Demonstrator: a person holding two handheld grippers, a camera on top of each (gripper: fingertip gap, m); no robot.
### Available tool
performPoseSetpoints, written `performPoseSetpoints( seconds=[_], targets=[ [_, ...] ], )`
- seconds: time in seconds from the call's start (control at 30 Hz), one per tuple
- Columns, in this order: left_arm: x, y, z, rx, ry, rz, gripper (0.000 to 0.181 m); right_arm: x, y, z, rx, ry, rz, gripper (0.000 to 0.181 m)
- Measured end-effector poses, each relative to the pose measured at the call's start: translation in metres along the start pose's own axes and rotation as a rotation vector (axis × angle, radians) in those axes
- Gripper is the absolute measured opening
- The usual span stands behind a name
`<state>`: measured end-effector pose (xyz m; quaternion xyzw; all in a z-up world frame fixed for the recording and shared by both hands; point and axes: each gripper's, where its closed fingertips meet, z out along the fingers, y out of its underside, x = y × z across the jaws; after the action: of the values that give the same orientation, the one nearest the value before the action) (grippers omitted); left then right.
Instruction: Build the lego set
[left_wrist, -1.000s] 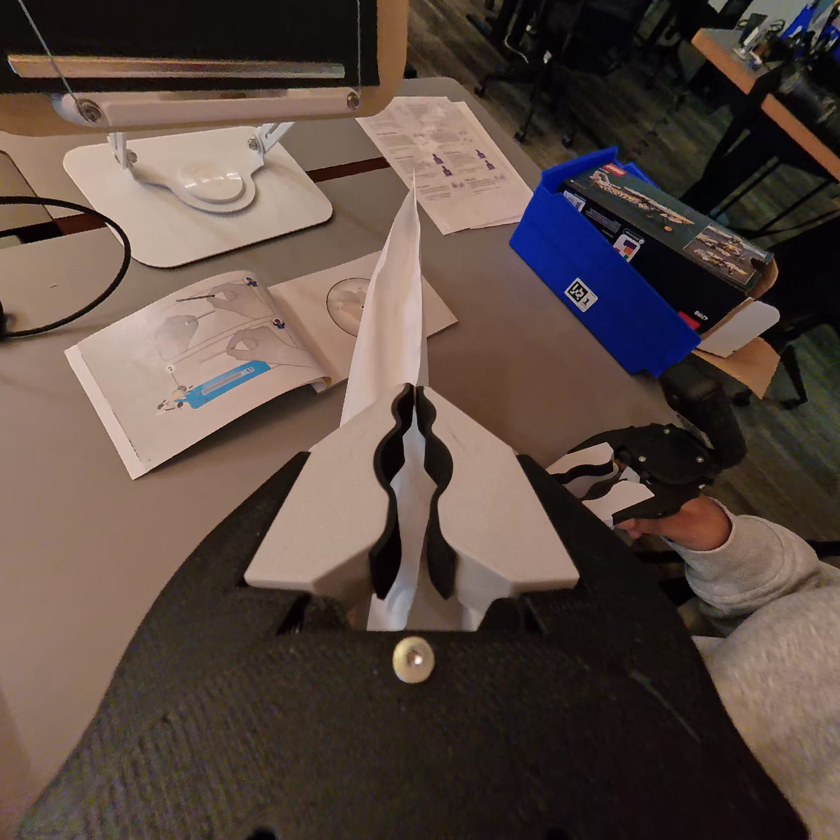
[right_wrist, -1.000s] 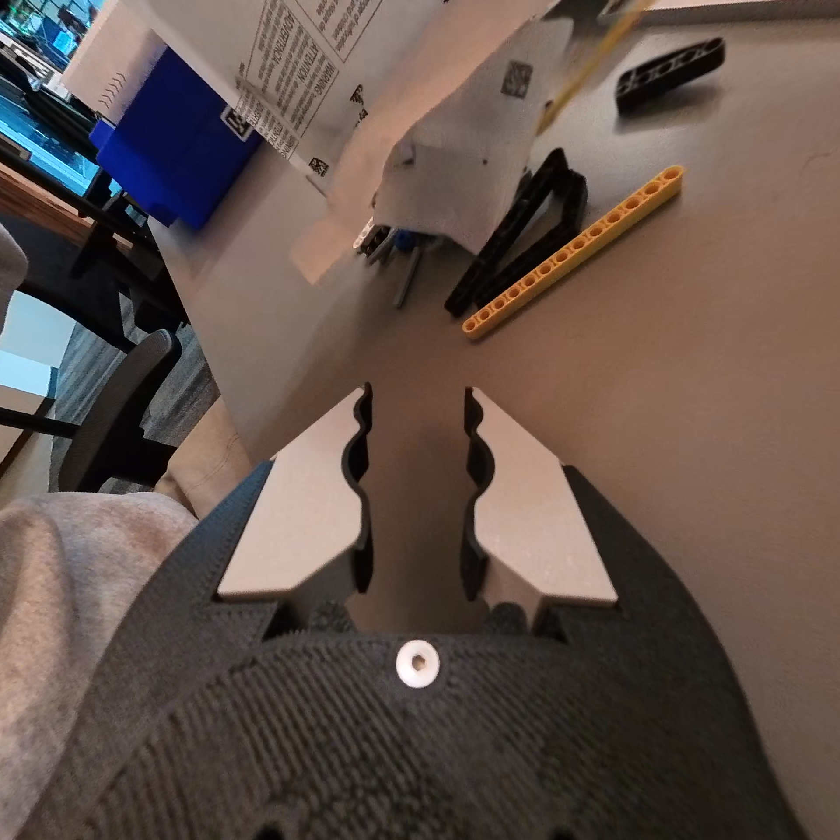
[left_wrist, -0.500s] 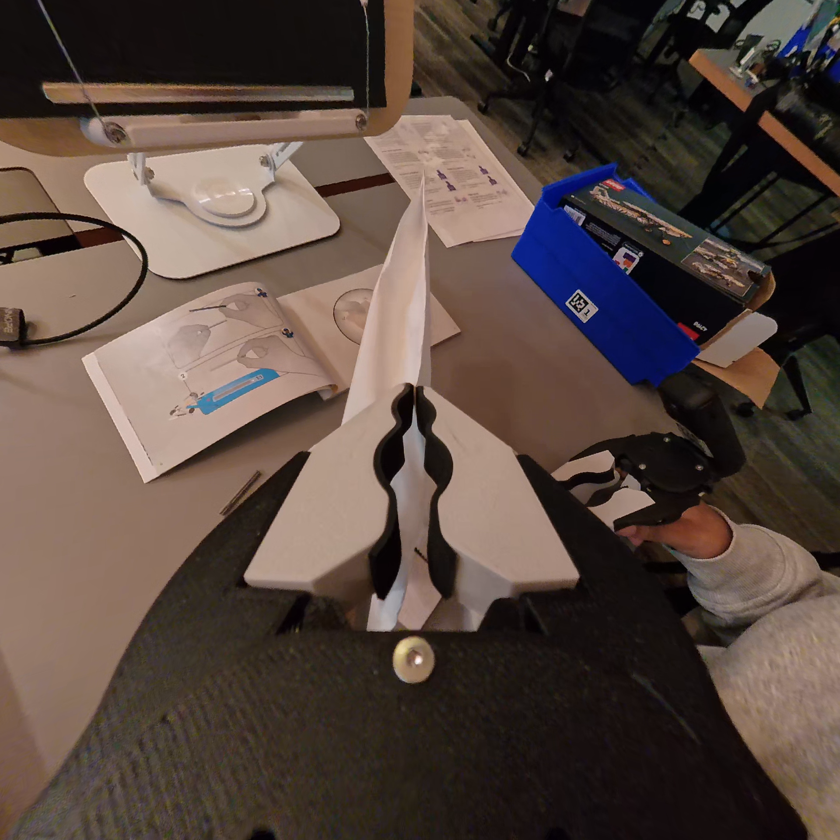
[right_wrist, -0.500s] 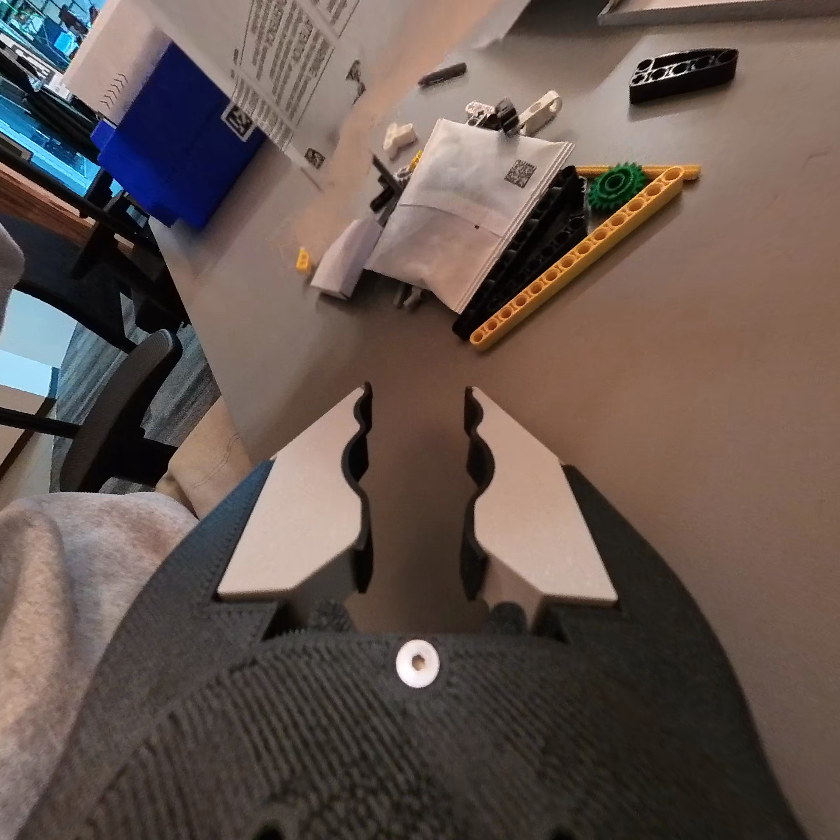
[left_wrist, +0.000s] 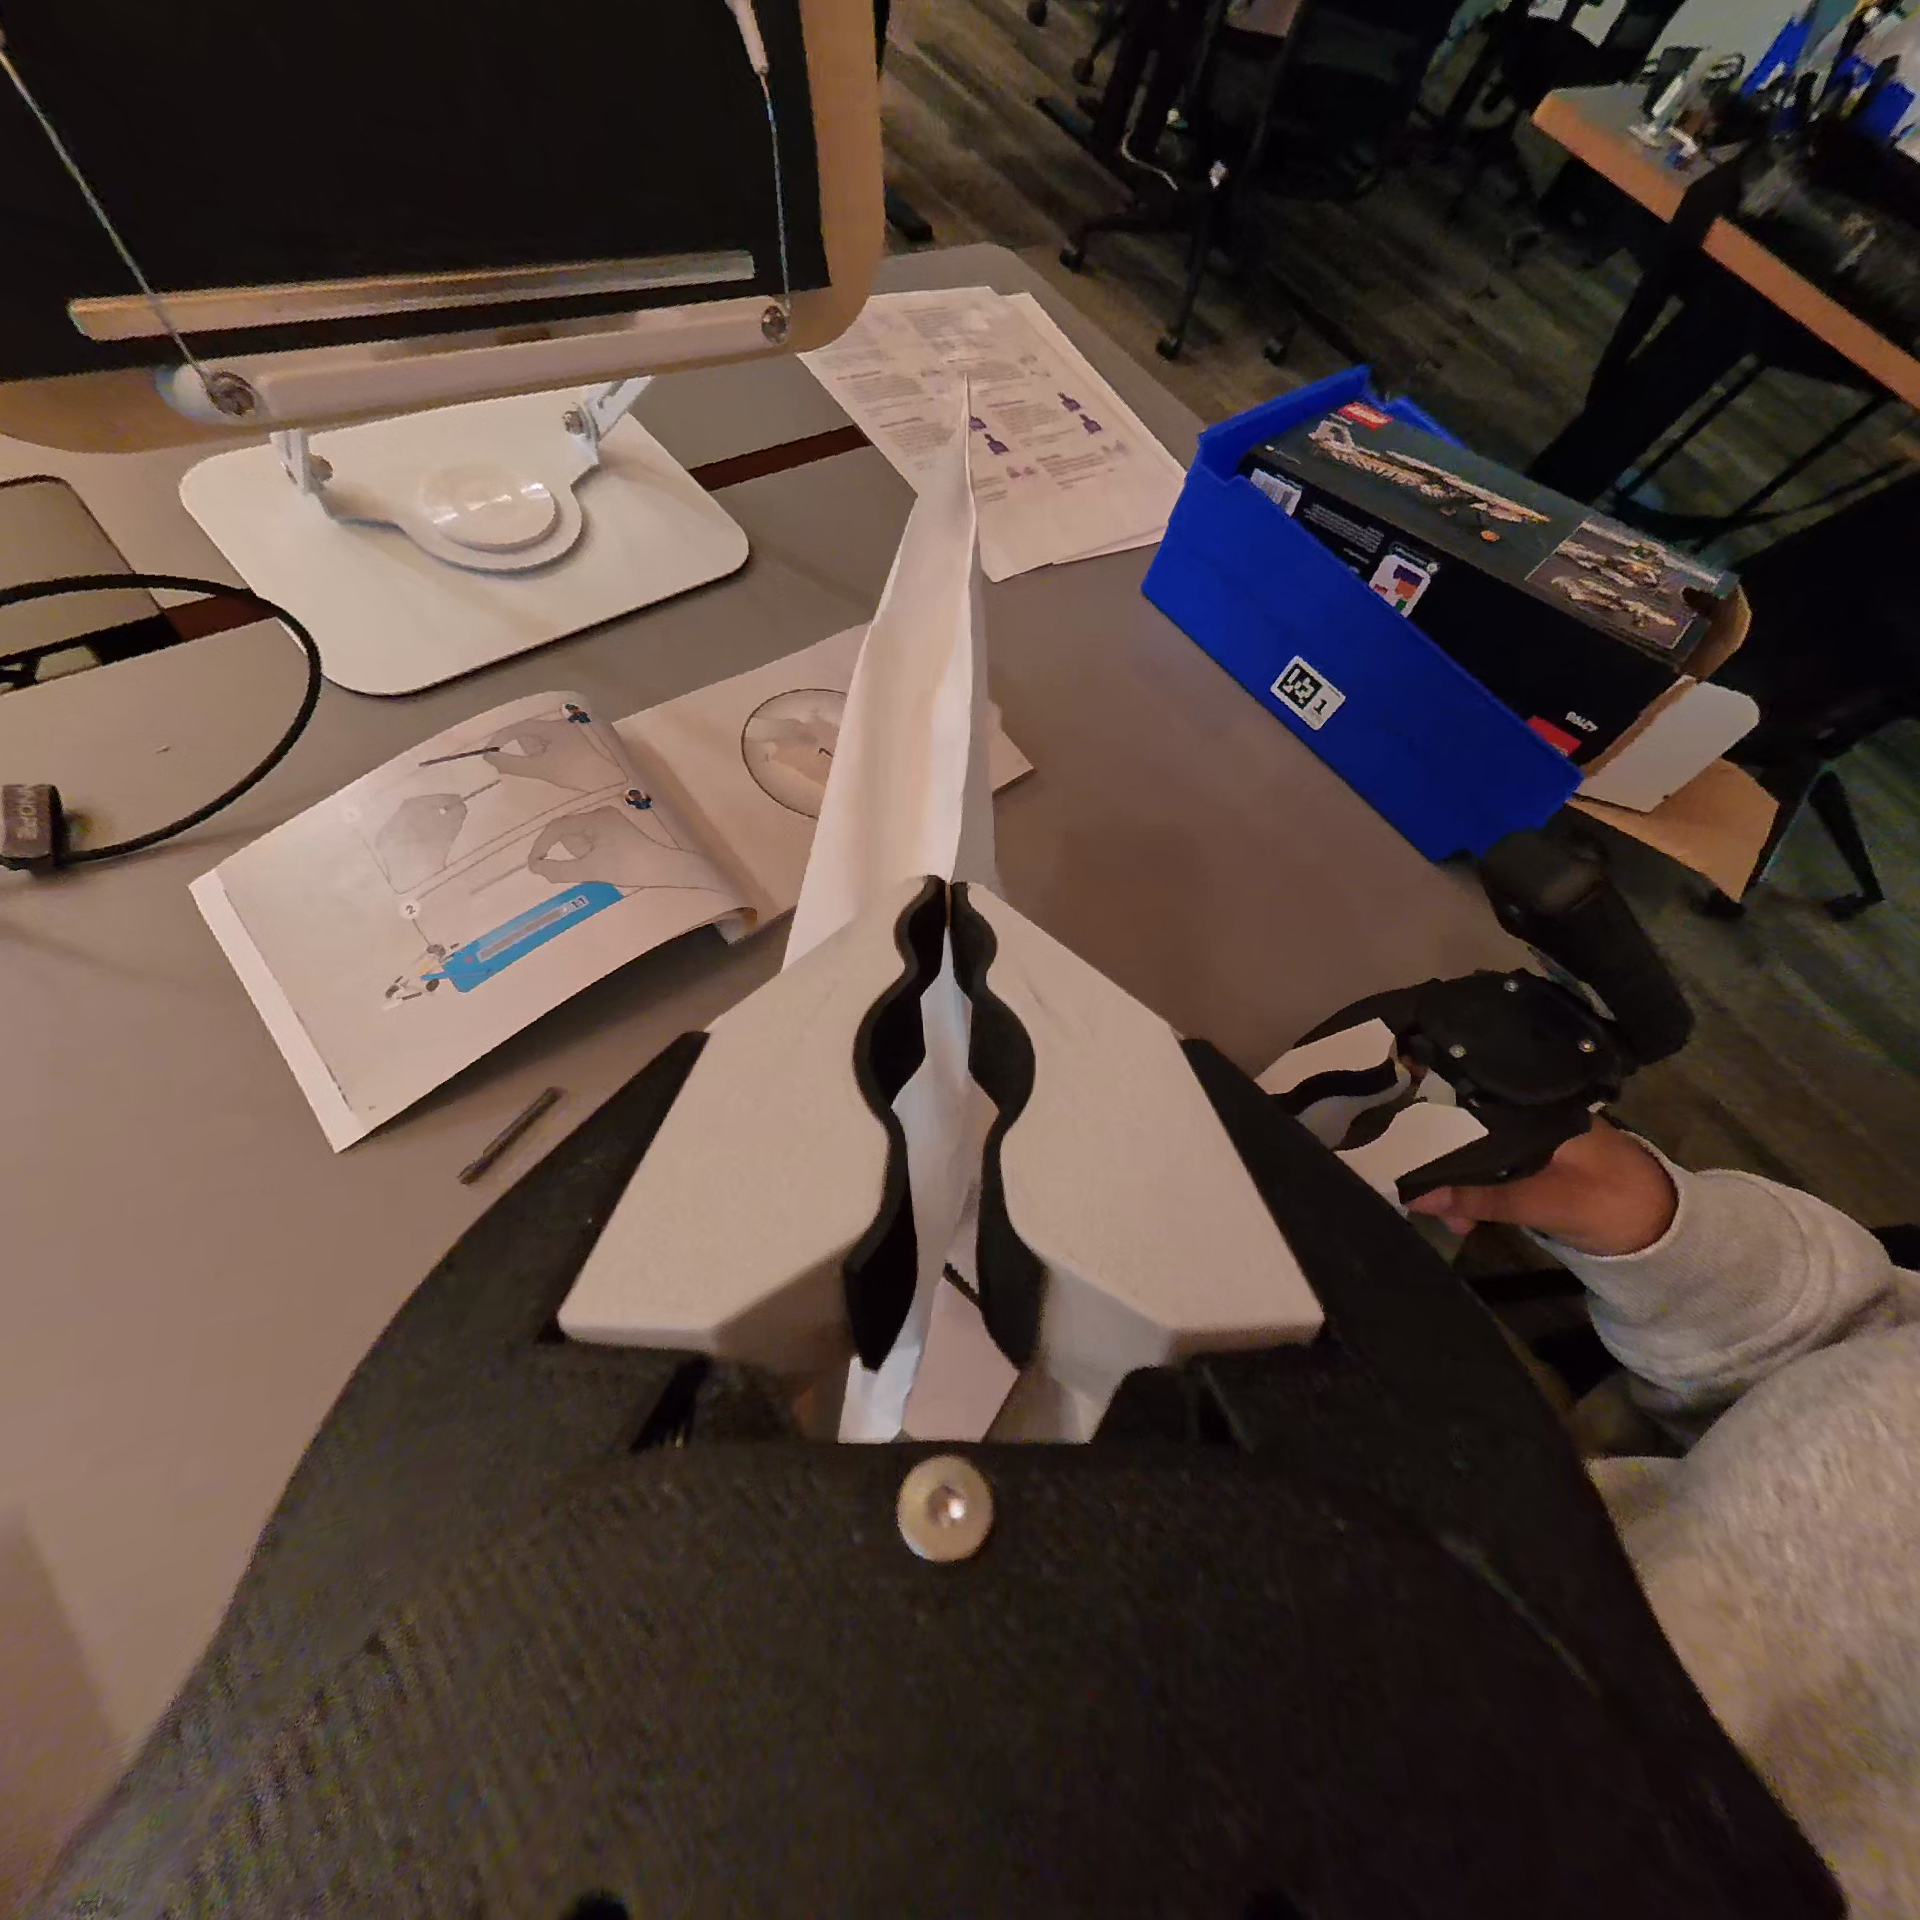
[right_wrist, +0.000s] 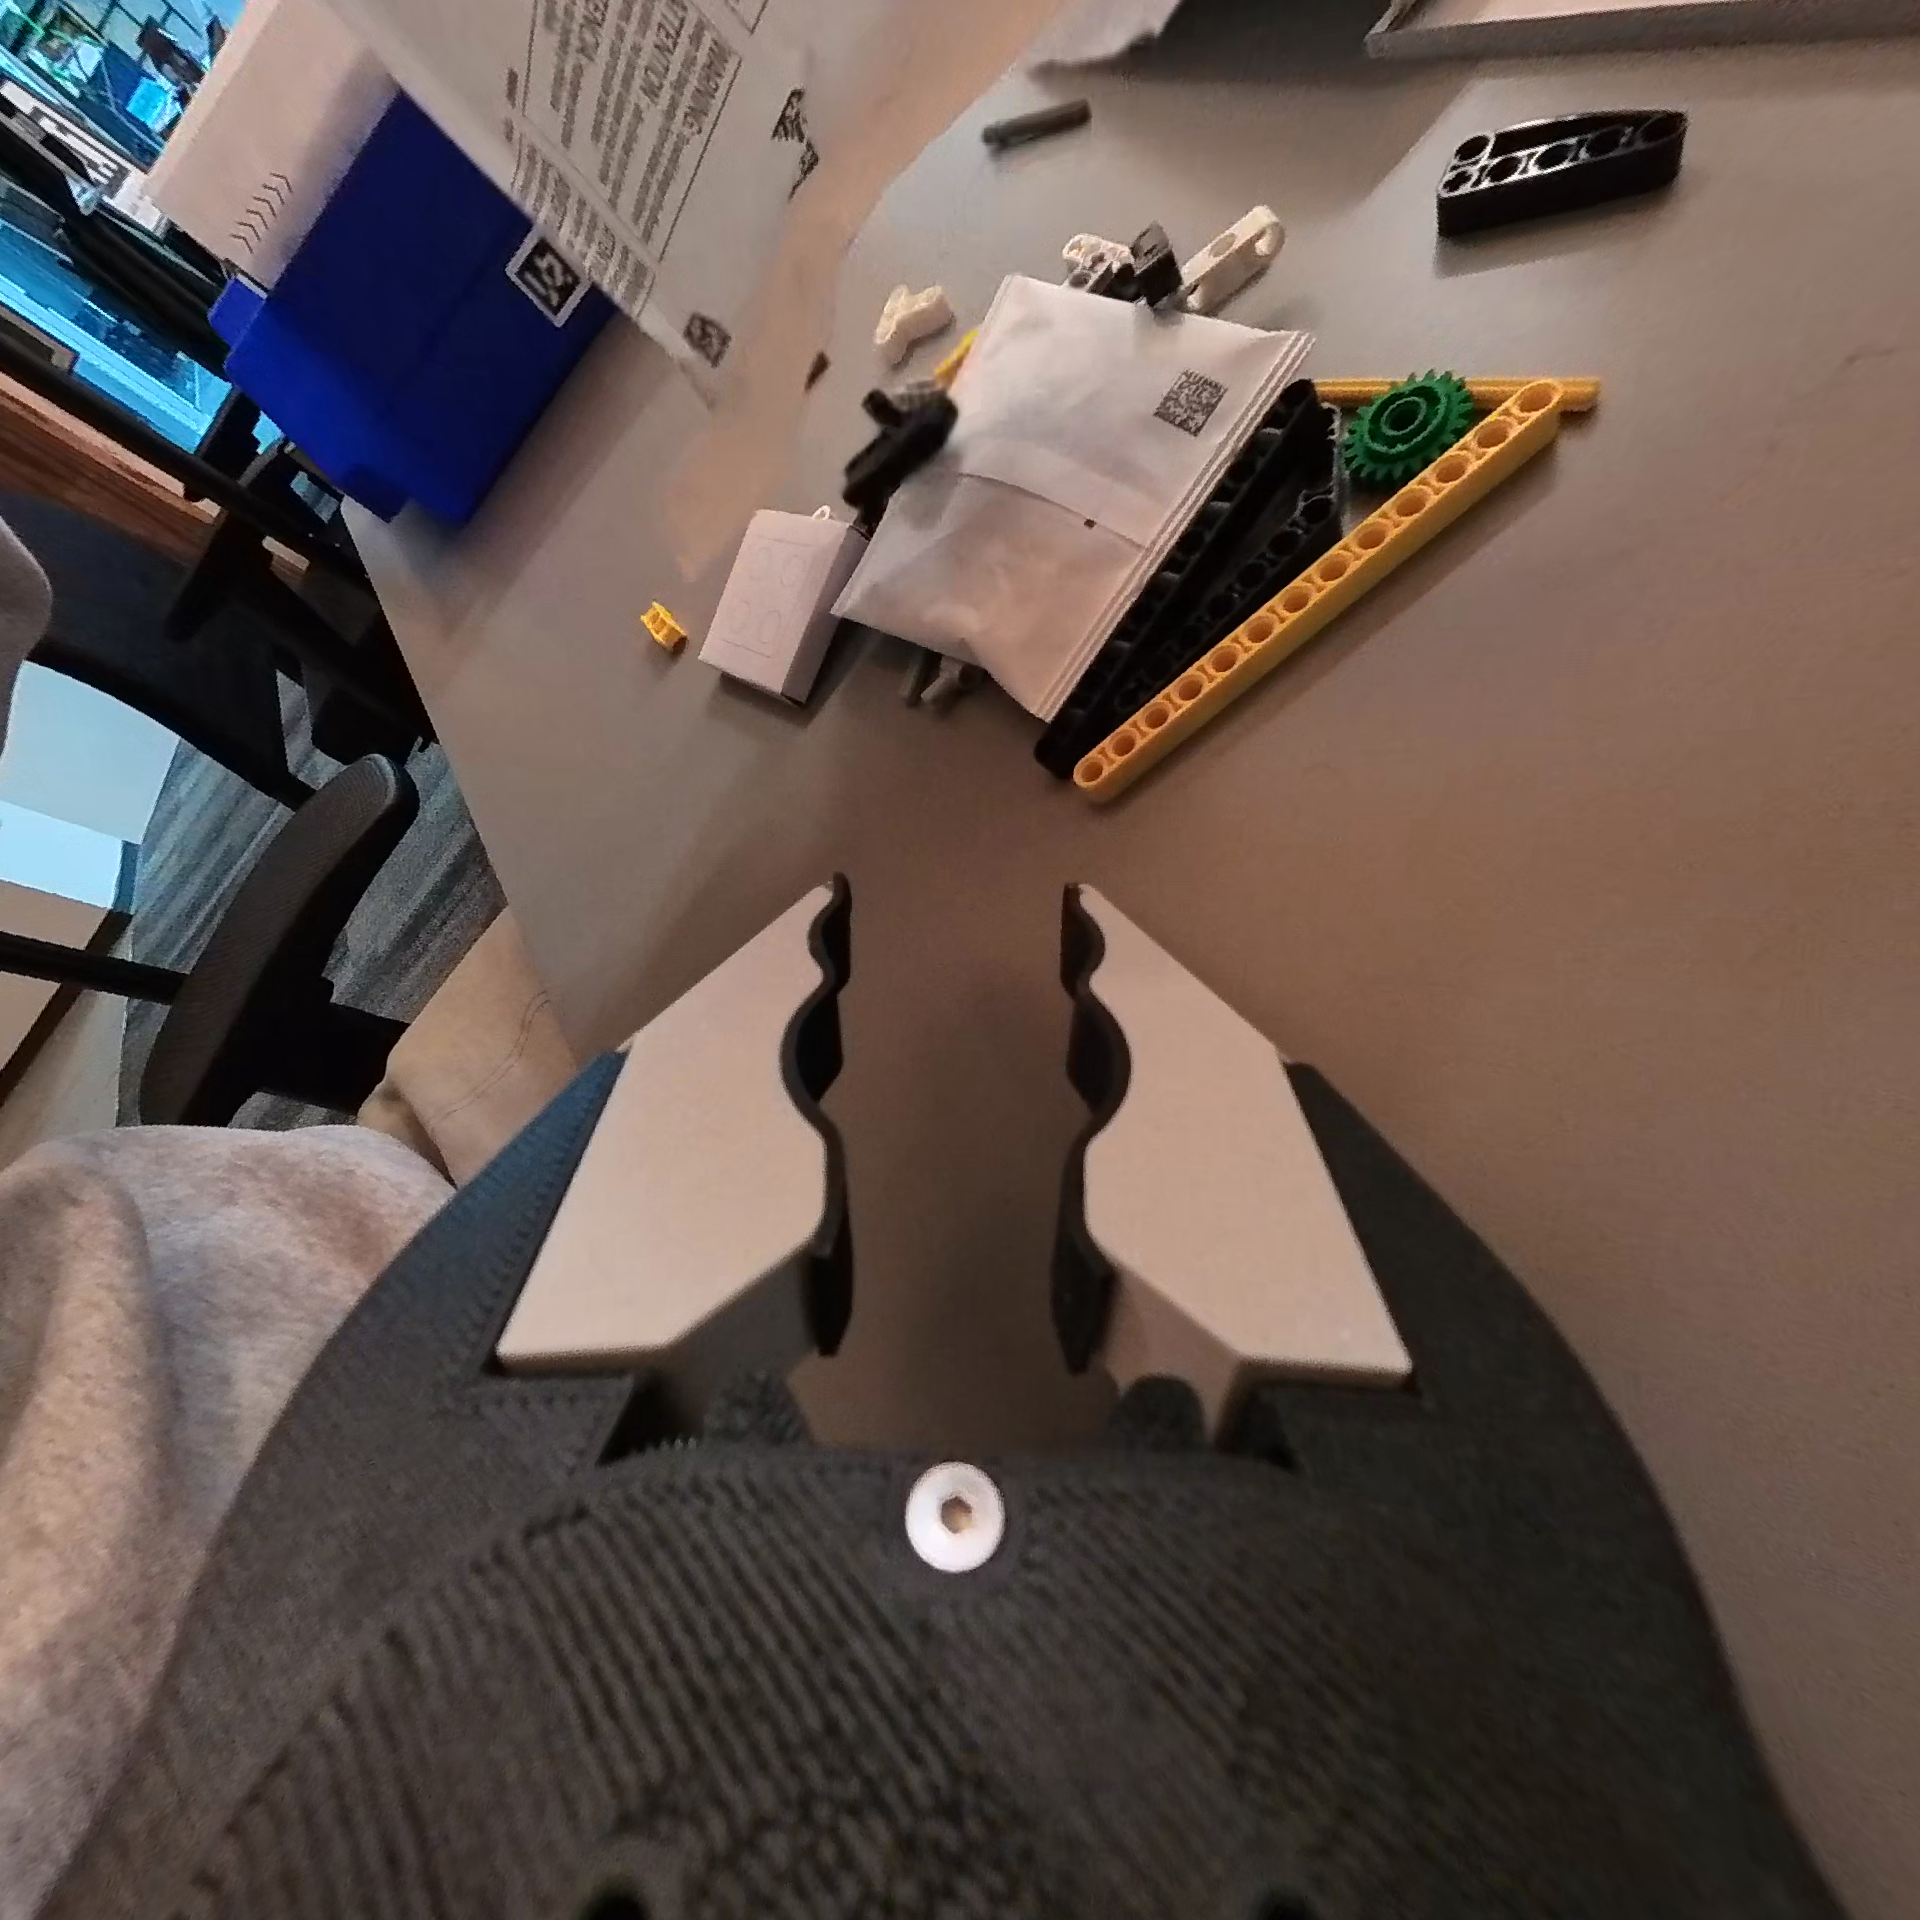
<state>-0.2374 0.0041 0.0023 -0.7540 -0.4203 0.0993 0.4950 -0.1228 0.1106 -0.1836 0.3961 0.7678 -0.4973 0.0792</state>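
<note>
Left gripper (left_wrist: 948, 896): fingers clamped on white paper bag (left_wrist: 914, 675), held above the worktop (left_wrist: 1195, 831). Right gripper (right_wrist: 956, 894): fingers narrowly parted, empty. Lego pieces: yellow beam (right_wrist: 1320, 592), green gear (right_wrist: 1408, 421), sealed bag (right_wrist: 1070, 499), mid-worktop

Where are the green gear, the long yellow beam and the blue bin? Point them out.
green gear (right_wrist: 1405, 424), right wrist view, on its hub.
long yellow beam (right_wrist: 1320, 590), right wrist view, mid-length.
blue bin (left_wrist: 1351, 665), left wrist view, on its front wall.
</note>
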Motion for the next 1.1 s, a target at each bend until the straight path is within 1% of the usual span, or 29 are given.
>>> performPoseSetpoints(
  seconds=[0.07,0.2,0.33,0.43,0.47,0.53,0.57,0.63,0.67,0.7,0.83,1.0,1.03,1.1],
  targets=[
    [0.001,0.0,0.0,-0.004,0.002,0.005,0.0,0.0,0.0,0.0,0.0,0.0,0.0,0.039],
    [0.001,-0.007,-0.005,0.022,-0.021,0.034,0.0,0.0,0.0,0.0,0.001,-0.001,0.001,0.039],
    [0.002,-0.002,-0.003,-0.021,-0.05,0.095,0.0,0.0,0.0,0.0,0.001,-0.001,0.0,0.039],
    [0.006,-0.006,-0.007,-0.002,-0.055,0.102,0.0,0.0,0.0,0.0,0.002,0.0,-0.001,0.039],
    [0.007,-0.005,-0.005,-0.006,-0.049,0.099,0.0,0.0,0.0,0.0,0.001,0.0,-0.001,0.039],
    [0.007,0.006,0.0,-0.062,-0.052,0.115,0.0,0.0,0.0,0.0,0.0,0.0,-0.001,0.039],
    [0.005,0.004,-0.003,-0.055,-0.073,0.137,0.0,0.0,0.0,0.0,0.001,-0.001,-0.002,0.039],
    [0.001,-0.016,-0.02,0.037,-0.117,0.159,0.0,0.0,-0.001,0.0,0.005,-0.002,0.001,0.039],
    [0.002,-0.022,-0.027,0.07,-0.114,0.146,0.0,0.0,-0.001,-0.001,0.006,-0.003,0.003,0.039],
    [0.002,-0.023,-0.03,0.075,-0.1,0.126,0.0,0.0,-0.001,0.0,0.006,-0.004,0.005,0.039],
    [-0.002,-0.002,-0.025,-0.003,-0.116,0.128,0.0,0.0,0.0,0.0,0.001,-0.003,-0.001,0.039],
    [-0.003,-0.006,-0.031,0.036,-0.114,0.114,0.0,-0.001,0.0,0.0,0.003,-0.003,-0.002,0.039],
    [-0.004,-0.006,-0.03,0.033,-0.122,0.117,0.0,0.0,0.0,0.0,0.003,-0.002,-0.002,0.038],
    [-0.005,0.004,-0.024,-0.02,-0.12,0.13,0.0,0.0,0.0,0.0,0.001,-0.002,-0.003,0.039]
  ],
)
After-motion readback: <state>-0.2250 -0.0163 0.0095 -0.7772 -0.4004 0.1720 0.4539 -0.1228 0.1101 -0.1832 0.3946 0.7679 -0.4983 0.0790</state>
